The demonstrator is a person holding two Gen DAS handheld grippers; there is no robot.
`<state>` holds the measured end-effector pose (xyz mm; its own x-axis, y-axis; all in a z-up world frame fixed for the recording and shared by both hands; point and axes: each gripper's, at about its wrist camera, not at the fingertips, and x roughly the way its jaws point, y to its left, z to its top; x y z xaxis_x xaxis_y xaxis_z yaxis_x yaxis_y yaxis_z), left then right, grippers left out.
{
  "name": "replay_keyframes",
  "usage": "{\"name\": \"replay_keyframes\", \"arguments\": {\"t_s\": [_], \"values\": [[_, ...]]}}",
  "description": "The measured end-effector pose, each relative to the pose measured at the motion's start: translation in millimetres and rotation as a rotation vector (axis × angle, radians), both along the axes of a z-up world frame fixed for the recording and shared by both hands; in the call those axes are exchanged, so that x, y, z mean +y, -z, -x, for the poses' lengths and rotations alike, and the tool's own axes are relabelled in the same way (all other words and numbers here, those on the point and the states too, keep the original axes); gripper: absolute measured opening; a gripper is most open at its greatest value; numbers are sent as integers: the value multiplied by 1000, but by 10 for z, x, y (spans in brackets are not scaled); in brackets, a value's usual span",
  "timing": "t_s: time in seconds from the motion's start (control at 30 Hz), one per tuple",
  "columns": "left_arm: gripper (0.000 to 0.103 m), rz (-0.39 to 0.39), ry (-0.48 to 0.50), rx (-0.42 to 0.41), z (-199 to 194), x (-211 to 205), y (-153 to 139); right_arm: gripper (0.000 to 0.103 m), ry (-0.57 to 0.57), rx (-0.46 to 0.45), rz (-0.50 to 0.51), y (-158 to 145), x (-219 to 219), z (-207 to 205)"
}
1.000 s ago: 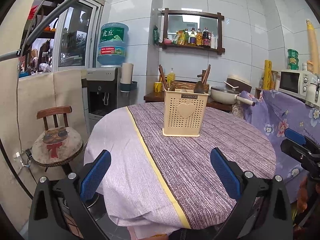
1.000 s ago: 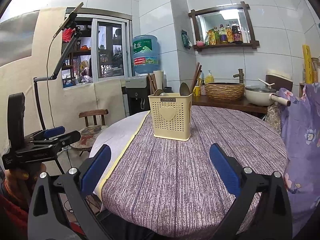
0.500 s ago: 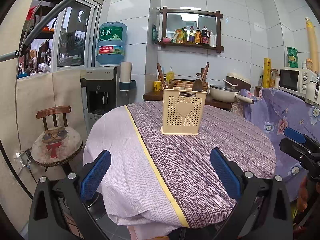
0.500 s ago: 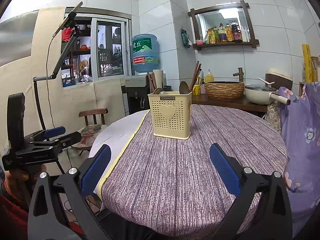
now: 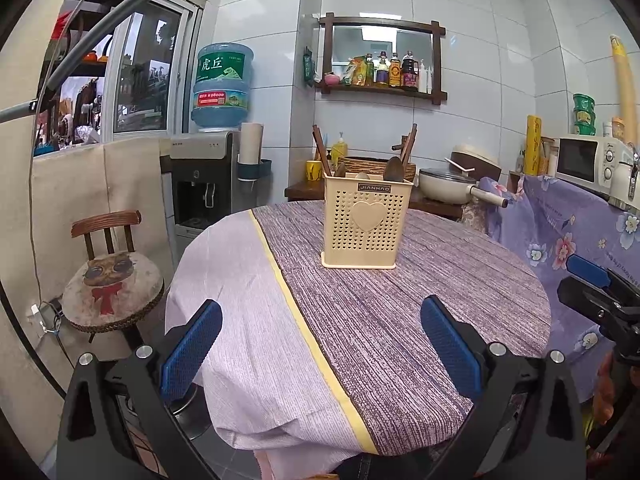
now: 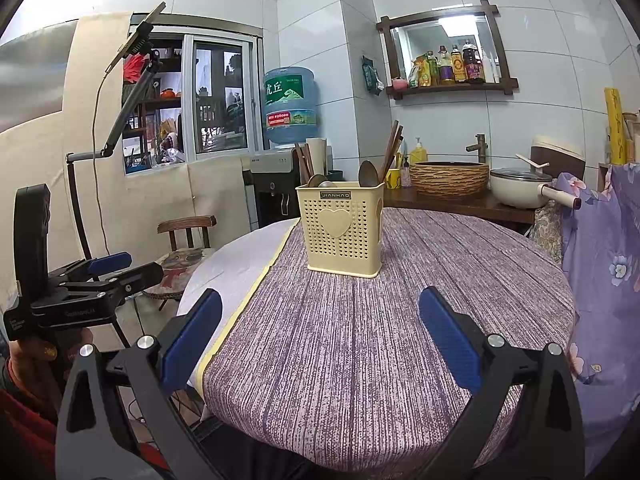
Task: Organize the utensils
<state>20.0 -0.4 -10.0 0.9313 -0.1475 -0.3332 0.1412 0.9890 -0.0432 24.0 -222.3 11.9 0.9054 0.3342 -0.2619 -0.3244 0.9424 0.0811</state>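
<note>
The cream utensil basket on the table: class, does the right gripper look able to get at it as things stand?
Probably yes. The right gripper is open and empty, and only bare striped tablecloth lies between it and the utensil basket. It stands some way off.

Even indoor light, sharp centre, strong fisheye bend at the rims

You get bright, soft light with a ceiling lamp mirrored in the wall mirror (image 6: 444,44) and daylight through the window (image 6: 216,100); the white tiles (image 5: 480,32) carry a mild sheen, shadows under the utensil basket (image 5: 366,226) are faint, the tablecloth (image 6: 380,320) weave reads crisply, and straight lines curve towards black vignetted corners in both views
</note>
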Motion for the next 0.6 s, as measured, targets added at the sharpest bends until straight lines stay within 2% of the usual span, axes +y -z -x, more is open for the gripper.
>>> {"name": "replay_keyframes", "arguments": {"t_s": [0.6], "values": [[98,4,-13,32,-37,21,20,97,5,23,-8,39,0,-41]]}}
